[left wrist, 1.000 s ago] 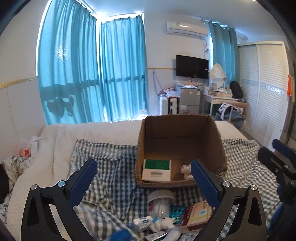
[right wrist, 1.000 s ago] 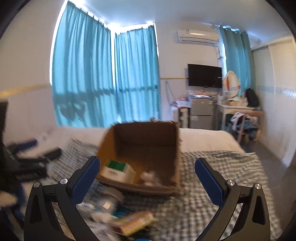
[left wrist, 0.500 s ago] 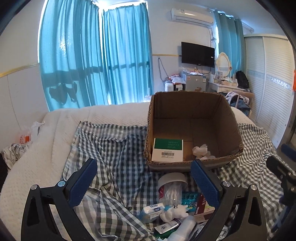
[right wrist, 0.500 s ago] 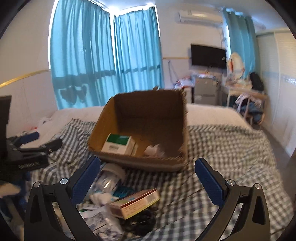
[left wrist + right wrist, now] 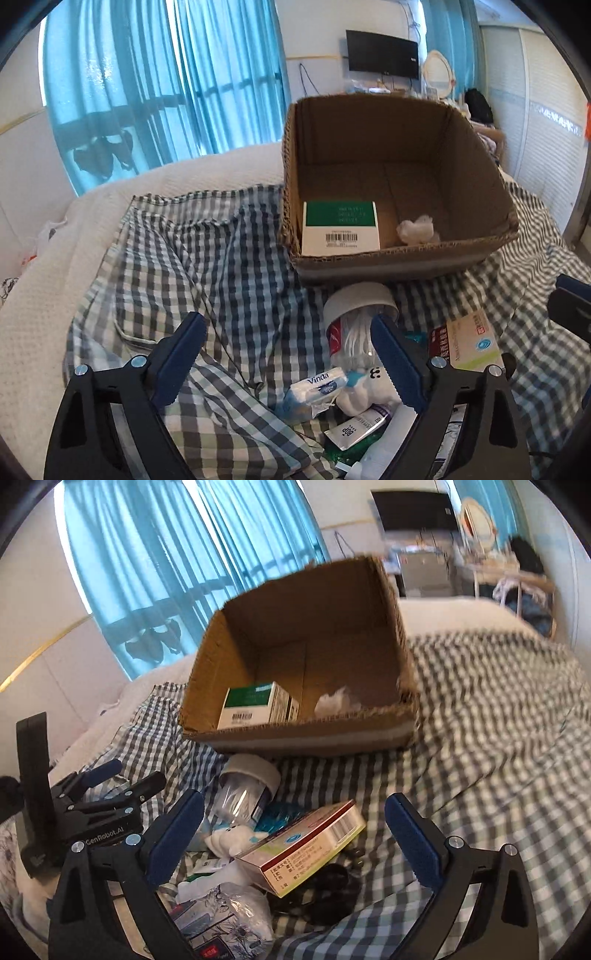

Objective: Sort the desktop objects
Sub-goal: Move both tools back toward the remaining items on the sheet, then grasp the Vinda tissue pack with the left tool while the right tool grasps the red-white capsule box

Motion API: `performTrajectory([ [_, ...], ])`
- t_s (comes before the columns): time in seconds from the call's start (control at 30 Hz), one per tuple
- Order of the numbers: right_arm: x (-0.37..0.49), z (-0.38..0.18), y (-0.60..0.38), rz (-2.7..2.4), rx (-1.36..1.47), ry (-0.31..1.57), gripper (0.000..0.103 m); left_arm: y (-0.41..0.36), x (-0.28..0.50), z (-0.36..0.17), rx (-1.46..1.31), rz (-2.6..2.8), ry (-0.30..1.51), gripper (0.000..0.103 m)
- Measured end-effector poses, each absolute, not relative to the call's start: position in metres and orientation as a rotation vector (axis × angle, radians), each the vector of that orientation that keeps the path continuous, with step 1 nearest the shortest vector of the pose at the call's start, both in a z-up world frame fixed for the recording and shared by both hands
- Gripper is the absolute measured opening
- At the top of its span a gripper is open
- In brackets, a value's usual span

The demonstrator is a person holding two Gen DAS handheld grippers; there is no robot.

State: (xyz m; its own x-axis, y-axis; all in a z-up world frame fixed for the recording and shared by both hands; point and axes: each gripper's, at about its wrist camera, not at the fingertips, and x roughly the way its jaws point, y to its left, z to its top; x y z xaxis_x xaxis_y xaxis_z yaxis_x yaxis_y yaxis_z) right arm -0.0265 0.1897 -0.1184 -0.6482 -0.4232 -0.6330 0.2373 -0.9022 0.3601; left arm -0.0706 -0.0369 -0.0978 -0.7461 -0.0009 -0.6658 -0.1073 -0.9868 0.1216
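at twelve o'clock, the brown cardboard box [image 5: 399, 177] holds only a green-and-white carton [image 5: 340, 229] and crumpled white tissue [image 5: 417, 230]; the clutter at six o'clock remains. left gripper [image 5: 291, 363] is closing, empty; right gripper [image 5: 295, 843] gapes, empty.

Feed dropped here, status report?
Left gripper closing, nothing between; right gripper open, empty. Green box in carton. Clutter pile unsorted.

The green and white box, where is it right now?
In both wrist views the green and white box lies inside the cardboard box, in its near-left corner, with a crumpled white tissue to its right.
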Motion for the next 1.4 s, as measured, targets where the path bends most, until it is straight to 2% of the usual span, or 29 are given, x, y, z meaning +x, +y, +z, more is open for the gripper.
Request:
performTrajectory([
  [0.2,-0.044,-0.143,0.192,-2.491,1.215,-0.418,0.097,-0.035,-0.077,-0.113,-1.174,2.831,0.255,0.092],
  [0.43,-0.059,-0.173,0.181,-2.410,1.391,-0.361,0.090,-0.040,-0.092,-0.138,-1.341,2.759,0.218,0.090],
  [0.87,-0.082,-0.201,0.166,-2.254,1.557,-0.369,0.090,-0.035,-0.109,-0.180,-1.602,2.570,0.290,0.090],
  [0.97,-0.089,-0.210,0.168,-2.222,1.599,-0.397,0.091,-0.032,-0.114,-0.188,-1.632,2.538,0.306,0.077],
  [1.03,-0.091,-0.214,0.170,-2.204,1.614,-0.418,0.091,-0.030,-0.115,-0.191,-1.636,2.519,0.309,0.055],
  [1.17,-0.091,-0.215,0.164,-2.187,1.617,-0.380,0.089,-0.027,-0.114,-0.195,-1.628,2.512,0.344,0.047],
  [1.2,-0.090,-0.214,0.163,-2.189,1.606,-0.379,0.087,-0.026,-0.114,-0.194,-1.624,2.513,0.350,0.046],
  [1.27,-0.088,-0.211,0.163,-2.190,1.581,-0.378,0.070,-0.024,-0.111,-0.194,-1.612,2.515,0.368,0.045],
  [1.33,-0.086,-0.208,0.163,-2.178,1.558,-0.382,0.048,-0.022,-0.110,-0.194,-1.597,2.520,0.382,0.044],
  [1.4,-0.081,-0.203,0.161,-2.184,1.526,-0.366,0.040,-0.023,-0.106,-0.193,-1.582,2.521,0.381,0.042],
])
